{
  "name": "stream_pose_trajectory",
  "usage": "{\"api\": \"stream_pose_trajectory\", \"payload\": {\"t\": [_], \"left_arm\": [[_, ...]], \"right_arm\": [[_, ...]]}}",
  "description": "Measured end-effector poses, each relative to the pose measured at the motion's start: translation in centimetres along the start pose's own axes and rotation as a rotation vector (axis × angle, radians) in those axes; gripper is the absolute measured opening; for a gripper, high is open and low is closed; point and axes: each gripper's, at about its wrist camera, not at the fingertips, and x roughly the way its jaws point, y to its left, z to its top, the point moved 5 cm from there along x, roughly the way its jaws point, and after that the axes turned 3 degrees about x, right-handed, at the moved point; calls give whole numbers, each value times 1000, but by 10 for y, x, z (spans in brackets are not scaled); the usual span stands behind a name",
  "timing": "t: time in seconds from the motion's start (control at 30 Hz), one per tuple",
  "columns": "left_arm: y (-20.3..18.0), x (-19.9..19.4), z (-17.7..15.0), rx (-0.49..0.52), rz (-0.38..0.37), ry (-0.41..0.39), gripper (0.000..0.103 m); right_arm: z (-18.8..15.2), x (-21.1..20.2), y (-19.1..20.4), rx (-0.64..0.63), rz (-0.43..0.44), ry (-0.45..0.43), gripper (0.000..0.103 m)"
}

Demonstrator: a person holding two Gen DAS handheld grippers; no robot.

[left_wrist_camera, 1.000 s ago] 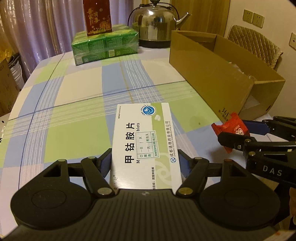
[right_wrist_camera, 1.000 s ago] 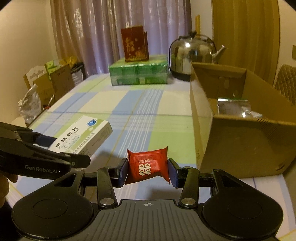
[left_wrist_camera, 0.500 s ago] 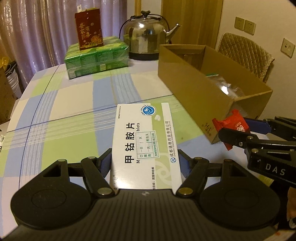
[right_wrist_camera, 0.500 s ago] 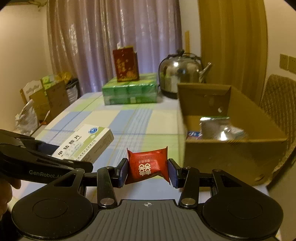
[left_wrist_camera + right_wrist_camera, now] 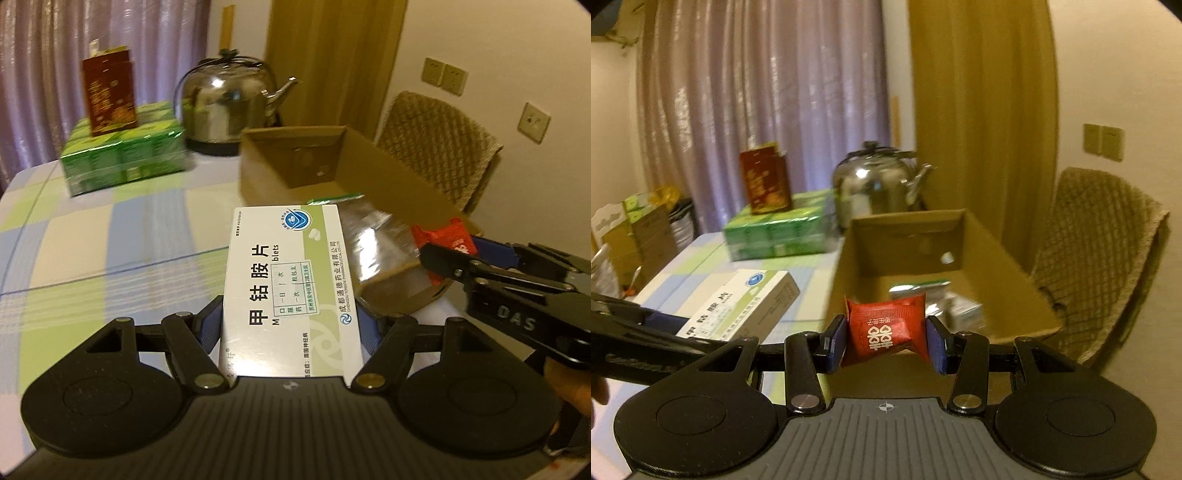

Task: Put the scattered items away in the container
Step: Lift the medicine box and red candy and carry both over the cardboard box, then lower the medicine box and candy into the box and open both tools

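Both hands are loaded, and the cardboard box (image 5: 997, 258) is the landmark for everything here. The right gripper (image 5: 886, 338) is clamped on a red sachet (image 5: 886, 326), squeezed between its two blue pads, and it hangs at the box's near wall, with the open top straight ahead of it and a little lower. The left gripper (image 5: 291, 326) is clamped on a white medicine carton (image 5: 288, 288), gripped across its short width at the near end, so the carton's long axis runs straight forward along the fingers toward the box. In the left view, the carton's far end reaches the box's near-left corner, and the sachet sits beside the box's near-right corner. So the right hand looks the nearer of the two to the opening: its sachet likely needs only a short push forward over the near wall before letting go. The carton still sits to the left of the box and probably needs a swing rightward. Silvery packets (image 5: 956, 306) already lie on the box floor.
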Motion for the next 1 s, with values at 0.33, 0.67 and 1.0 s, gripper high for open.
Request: {"api": "stream_pose_trajectory", "payload": {"t": [0.33, 0.67, 1.0], "left_arm": [[-38, 30, 34, 35, -50, -4, 67], [-52, 57, 52, 41, -61, 6, 67], [-51, 84, 59, 16, -67, 29, 67]], "right_arm": [[19, 17, -46, 57, -34, 0, 43], [26, 40, -67, 84, -26, 19, 43], [35, 66, -77, 71, -24, 38, 43]]}}
